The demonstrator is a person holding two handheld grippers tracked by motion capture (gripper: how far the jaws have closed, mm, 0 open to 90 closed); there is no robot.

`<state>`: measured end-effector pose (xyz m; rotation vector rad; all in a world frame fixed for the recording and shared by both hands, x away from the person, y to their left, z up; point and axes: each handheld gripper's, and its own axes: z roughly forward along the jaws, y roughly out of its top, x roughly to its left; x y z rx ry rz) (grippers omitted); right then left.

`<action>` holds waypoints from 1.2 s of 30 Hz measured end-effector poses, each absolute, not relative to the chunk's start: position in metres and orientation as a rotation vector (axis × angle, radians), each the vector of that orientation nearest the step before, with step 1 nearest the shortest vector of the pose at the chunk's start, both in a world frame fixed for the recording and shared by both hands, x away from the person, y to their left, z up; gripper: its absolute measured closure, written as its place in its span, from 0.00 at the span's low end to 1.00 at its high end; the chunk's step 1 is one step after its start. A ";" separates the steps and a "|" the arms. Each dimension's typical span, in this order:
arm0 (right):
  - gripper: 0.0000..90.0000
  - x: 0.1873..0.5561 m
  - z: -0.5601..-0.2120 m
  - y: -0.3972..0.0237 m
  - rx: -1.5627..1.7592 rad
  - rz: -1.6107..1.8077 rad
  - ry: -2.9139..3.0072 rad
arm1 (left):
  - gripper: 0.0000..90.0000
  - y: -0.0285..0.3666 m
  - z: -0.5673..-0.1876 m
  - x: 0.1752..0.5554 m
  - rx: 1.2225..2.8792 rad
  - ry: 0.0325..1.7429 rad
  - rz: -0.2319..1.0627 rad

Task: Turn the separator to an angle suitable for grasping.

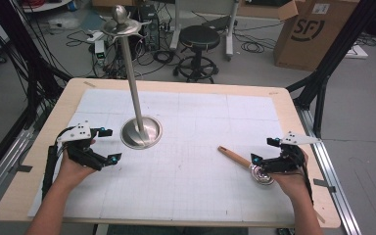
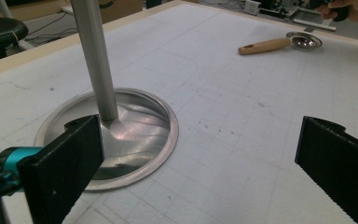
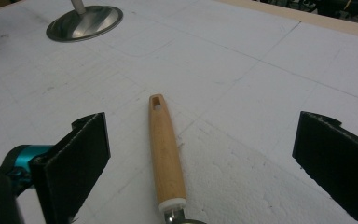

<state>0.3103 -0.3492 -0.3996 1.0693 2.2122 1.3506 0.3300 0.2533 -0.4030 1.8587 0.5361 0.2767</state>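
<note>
The right hand-held gripper [image 1: 269,152] hovers with jaws wide over the wooden-handled spoon [image 1: 245,164], which lies flat on the desk [image 1: 186,85]. The left hand-held gripper [image 1: 108,145] gapes wide beside the metal stand [image 1: 141,132], gripping nothing.

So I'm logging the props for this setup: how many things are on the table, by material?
All-metal: 1, the tall silver metal stand with a round base
Wood and metal: 1, the wooden-handled scoop with a shiny metal bowl
Total: 2
</note>
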 end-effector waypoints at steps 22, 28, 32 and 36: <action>0.03 0.313 -0.377 -0.345 1.083 1.321 2.203 | 0.02 0.253 -0.403 0.330 1.858 0.520 0.275; 0.03 0.319 -0.379 -0.338 1.070 1.283 2.263 | 0.02 0.252 -0.403 0.330 1.855 0.521 0.273; 0.03 0.323 -0.382 -0.334 1.064 1.263 2.295 | 0.02 0.251 -0.403 0.330 1.860 0.515 0.271; 0.03 0.326 -0.384 -0.329 1.060 1.249 2.329 | 0.02 0.250 -0.403 0.329 1.860 0.515 0.271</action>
